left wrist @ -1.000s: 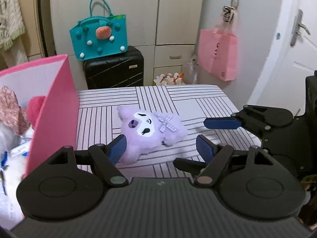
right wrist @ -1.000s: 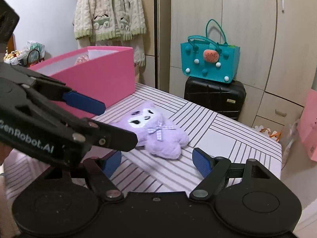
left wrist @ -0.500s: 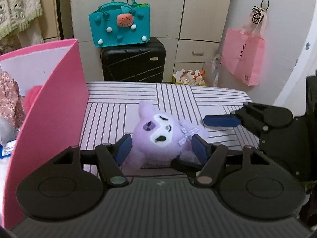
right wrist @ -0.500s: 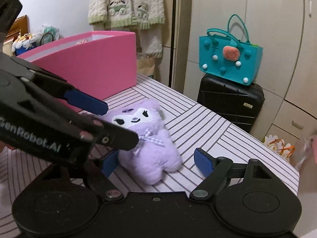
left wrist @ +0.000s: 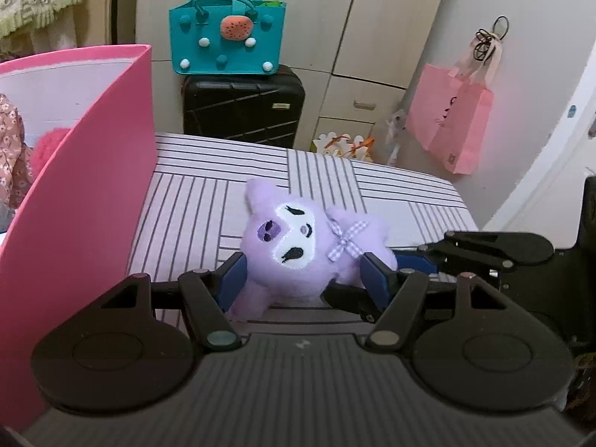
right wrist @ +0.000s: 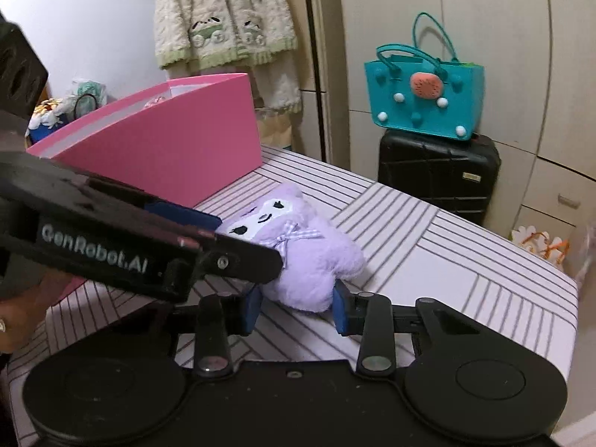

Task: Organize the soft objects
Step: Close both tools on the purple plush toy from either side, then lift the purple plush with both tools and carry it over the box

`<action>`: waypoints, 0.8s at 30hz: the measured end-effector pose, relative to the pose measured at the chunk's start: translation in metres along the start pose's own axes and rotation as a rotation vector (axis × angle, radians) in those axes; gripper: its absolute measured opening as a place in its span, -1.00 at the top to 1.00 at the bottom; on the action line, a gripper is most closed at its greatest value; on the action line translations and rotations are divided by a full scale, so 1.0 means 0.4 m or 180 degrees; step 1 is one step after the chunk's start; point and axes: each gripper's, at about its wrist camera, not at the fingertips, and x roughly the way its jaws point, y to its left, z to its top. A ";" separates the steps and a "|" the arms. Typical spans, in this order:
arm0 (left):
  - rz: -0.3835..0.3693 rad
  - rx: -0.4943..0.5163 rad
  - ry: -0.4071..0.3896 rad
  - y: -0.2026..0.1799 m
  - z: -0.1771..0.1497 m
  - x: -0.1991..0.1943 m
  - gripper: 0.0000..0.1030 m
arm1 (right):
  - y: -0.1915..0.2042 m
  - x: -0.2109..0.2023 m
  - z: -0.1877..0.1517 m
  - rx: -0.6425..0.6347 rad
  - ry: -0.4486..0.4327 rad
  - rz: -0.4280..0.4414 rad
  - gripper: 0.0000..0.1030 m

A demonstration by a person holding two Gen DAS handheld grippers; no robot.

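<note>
A purple plush (left wrist: 294, 246) with a white face and a checked bow lies on the striped table (left wrist: 391, 193), just right of the open pink box (left wrist: 93, 186). My left gripper (left wrist: 303, 279) is shut on the plush's head, a blue pad against each side. From the right wrist view, my right gripper (right wrist: 296, 307) has its jaws closing, and both pads touch the plush's (right wrist: 309, 257) lower end between them. The left gripper's fingers (right wrist: 182, 216) cross that view and cover part of the plush. The pink box (right wrist: 167, 149) holds a pink fluffy thing (left wrist: 52, 141) and floral fabric (left wrist: 11, 149).
Beyond the table stands a black suitcase (left wrist: 242, 104) with a teal bag (left wrist: 227, 41) on top. A pink paper bag (left wrist: 454, 123) hangs on the right wall. A knitted cardigan (right wrist: 223, 18) hangs behind the box. A hand (right wrist: 22, 316) shows at the left edge.
Both grippers came forward onto the plush. The left jaws narrowed around its head. The right jaws, wide apart half a second ago, have closed in on its lower end.
</note>
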 end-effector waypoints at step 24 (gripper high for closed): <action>-0.0460 0.0442 0.0167 -0.040 -0.042 -0.016 0.17 | 0.028 -0.084 -0.075 0.0120 0.0084 -0.0357 -0.02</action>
